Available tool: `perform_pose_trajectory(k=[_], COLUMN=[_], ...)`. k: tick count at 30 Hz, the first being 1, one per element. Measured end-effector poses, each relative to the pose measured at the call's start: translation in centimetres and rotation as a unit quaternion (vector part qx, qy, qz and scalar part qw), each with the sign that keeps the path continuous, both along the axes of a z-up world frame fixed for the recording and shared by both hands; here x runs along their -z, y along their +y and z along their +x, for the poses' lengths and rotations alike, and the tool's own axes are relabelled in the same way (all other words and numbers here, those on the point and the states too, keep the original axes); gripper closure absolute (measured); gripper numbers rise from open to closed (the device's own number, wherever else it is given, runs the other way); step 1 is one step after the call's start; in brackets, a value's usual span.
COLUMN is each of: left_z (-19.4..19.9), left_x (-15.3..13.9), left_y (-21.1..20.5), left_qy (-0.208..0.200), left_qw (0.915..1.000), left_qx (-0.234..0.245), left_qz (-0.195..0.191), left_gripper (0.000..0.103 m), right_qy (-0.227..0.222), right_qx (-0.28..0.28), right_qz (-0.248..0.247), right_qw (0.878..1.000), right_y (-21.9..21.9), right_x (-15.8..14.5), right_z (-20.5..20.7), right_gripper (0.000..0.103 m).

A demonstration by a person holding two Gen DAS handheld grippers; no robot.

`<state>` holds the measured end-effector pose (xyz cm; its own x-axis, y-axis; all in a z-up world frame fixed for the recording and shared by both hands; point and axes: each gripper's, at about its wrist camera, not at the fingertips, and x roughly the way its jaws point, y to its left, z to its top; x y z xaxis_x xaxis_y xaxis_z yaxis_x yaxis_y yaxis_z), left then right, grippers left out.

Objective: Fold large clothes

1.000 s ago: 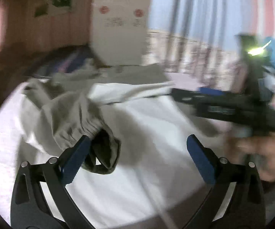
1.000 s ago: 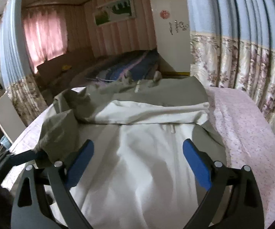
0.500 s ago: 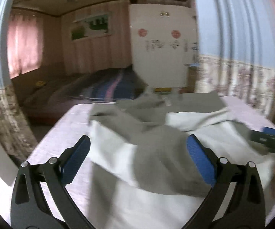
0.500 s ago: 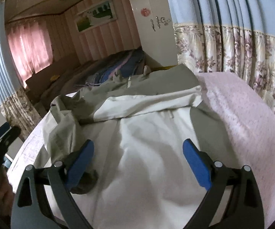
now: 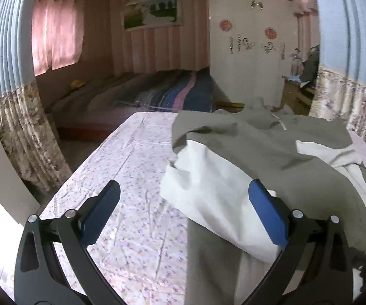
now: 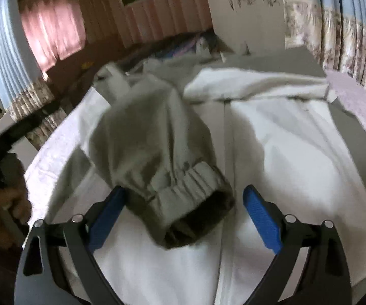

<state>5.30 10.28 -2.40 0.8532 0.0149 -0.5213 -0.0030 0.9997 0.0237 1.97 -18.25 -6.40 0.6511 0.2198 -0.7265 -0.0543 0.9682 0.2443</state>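
Between the right hand-held gripper (image 6: 180, 218) jaws, just narrowed but not pinching, lies the jacket's elastic cuff (image 6: 195, 190). Left hand-held gripper (image 5: 183, 216), empty and wide, has swung aside.

One grey-and-white jacket (image 6: 272, 157) at frame centre, one elastic-cuffed grey sleeve (image 6: 157, 152), one floral pink bedsheet (image 5: 132, 178) lower left, two round red stickers (image 5: 225, 25) upper right.

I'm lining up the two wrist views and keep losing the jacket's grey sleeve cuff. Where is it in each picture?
Left wrist view: the cuff is not visible; only the grey sleeve lies folded across the white lining, right of centre.
Right wrist view: the sleeve cuff sits low and central, between the open fingers of the right tool, not pinched.
Shared landmark: the white door with red stickers.
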Motion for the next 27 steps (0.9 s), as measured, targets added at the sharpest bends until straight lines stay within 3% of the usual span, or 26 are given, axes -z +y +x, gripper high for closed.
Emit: perform_pose_trajectory(k=[1, 4, 10, 15, 21, 27], left_z=[0.5, 2.0, 5.2, 8.9, 14.5, 19.5], left_x=[0.0, -0.3, -2.2, -2.6, -1.1, 1.6], left_y=[0.1, 0.3, 0.2, -0.7, -3.5, -5.8], left_qy=[0.003, 0.008, -0.007, 0.002, 0.029, 0.062], left_qw=[1.0000, 0.9998, 0.9988, 0.9989, 0.9983, 0.9967], left_qx=[-0.003, -0.010, -0.018, -0.018, -0.012, -0.016], left_qz=[0.003, 0.016, 0.045, 0.044, 0.048, 0.048], left_gripper=[0.003, 0.003, 0.003, 0.003, 0.003, 0.003], right_qy=[0.006, -0.002, -0.069, -0.091, -0.073, -0.025], right_qx=[-0.003, -0.019, 0.004, 0.016, -0.003, 0.018], right_qz=[-0.006, -0.008, -0.059, -0.100, -0.121, -0.131], right_qw=[1.000, 1.000, 0.996, 0.991, 0.990, 0.991], right_y=[0.0, -0.6, -5.7, -10.5, -14.3, -17.7], right_x=[0.1, -1.2, -7.6, -10.8, -10.1, -5.7], right_z=[0.5, 1.4, 3.7, 7.5, 13.8, 18.9], right_gripper=[0.066, 0.080, 0.082, 0.082, 0.082, 0.081])
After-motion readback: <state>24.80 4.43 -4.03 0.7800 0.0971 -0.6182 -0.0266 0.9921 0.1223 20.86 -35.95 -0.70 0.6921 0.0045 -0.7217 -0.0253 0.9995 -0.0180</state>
